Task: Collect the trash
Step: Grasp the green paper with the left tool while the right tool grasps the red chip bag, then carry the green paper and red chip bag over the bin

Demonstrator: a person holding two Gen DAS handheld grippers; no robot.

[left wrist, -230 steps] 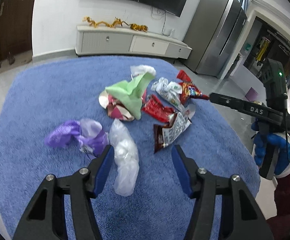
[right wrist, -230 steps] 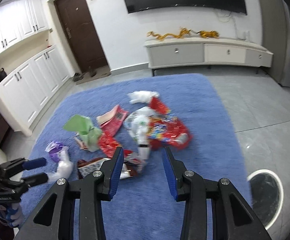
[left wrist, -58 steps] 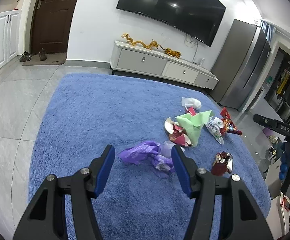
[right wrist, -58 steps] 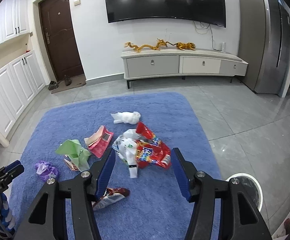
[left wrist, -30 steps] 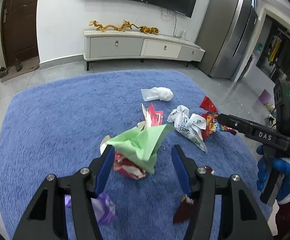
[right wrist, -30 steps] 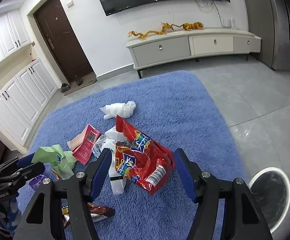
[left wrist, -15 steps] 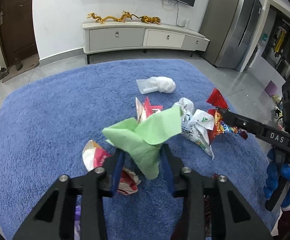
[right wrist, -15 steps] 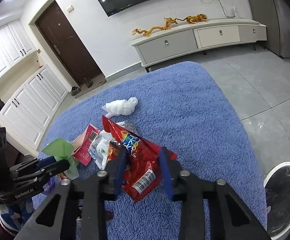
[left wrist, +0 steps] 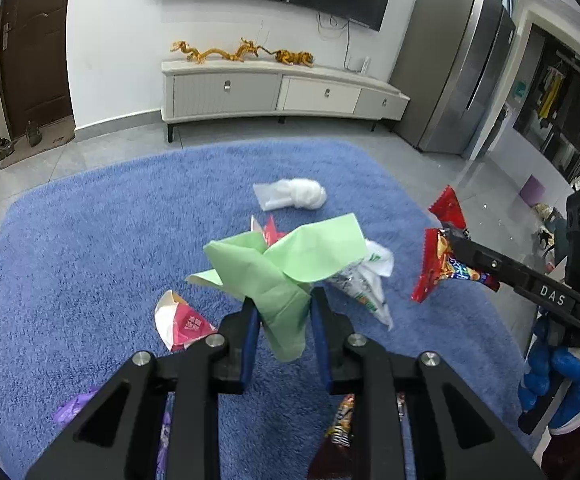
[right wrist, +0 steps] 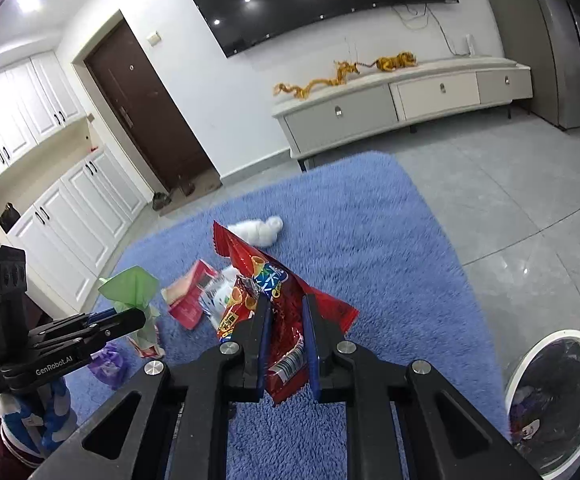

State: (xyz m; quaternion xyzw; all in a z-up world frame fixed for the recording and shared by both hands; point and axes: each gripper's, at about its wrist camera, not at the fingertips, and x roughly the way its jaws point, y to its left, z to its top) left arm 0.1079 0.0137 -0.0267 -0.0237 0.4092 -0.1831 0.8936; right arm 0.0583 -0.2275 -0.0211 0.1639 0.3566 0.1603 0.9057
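holding trash: bin (right wrist: 530,364), dark liner

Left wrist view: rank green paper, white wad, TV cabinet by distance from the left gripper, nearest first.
1. green paper: between the closing jaws of the left gripper, pads pressing on it.
2. white wad: on the blue rug, beyond the paper, slightly right.
3. TV cabinet: against the back wall, past the rug.

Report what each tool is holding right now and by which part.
Both tools are closing. Left tool pinches the green paper at its lower folded end. Right tool pinches the red snack bag near its barcode end.
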